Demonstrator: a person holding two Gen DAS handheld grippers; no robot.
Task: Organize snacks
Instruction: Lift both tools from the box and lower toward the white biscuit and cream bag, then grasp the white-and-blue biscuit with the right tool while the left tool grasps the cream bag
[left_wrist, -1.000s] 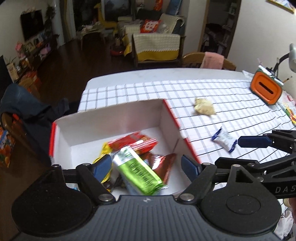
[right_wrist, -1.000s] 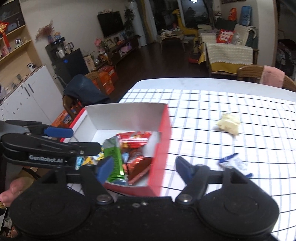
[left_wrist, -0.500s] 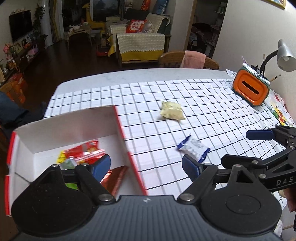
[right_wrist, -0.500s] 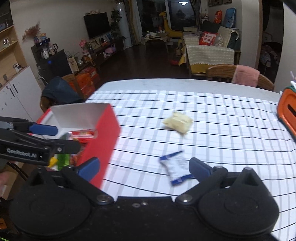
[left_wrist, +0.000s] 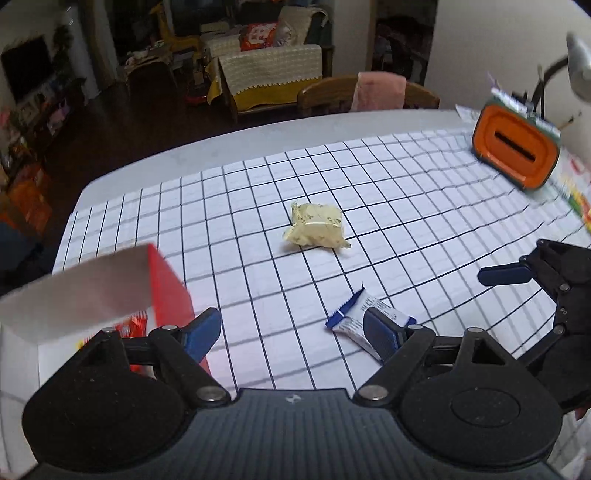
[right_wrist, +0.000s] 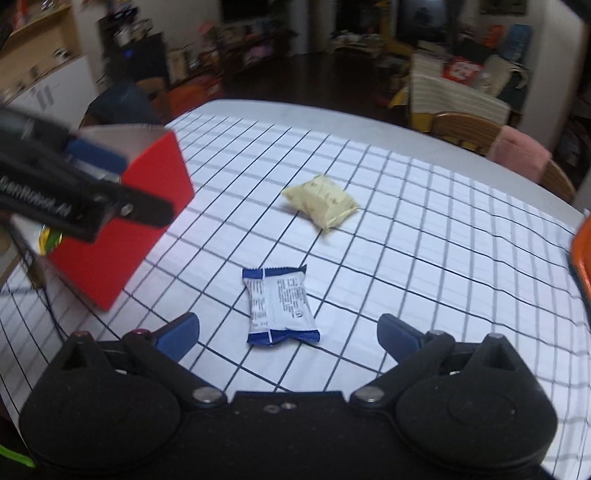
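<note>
While spread wide and empty over blue-and-white packet (right_wrist: 280, 304), right fingers (right_wrist: 397, 334) risk skidding slick wrapper across tabletop (right_wrist: 424, 258).

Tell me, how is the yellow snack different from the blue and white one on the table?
The yellow snack is pale yellow all over and puffy like a little pillow; the blue and white snack is white with dark blue ends and lies flatter. The blue and white snack sits right in front of the open right tongs; the yellow snack lies farther away. Both are sealed packets lying loose on the checked tablecloth, outside the red box.
</note>
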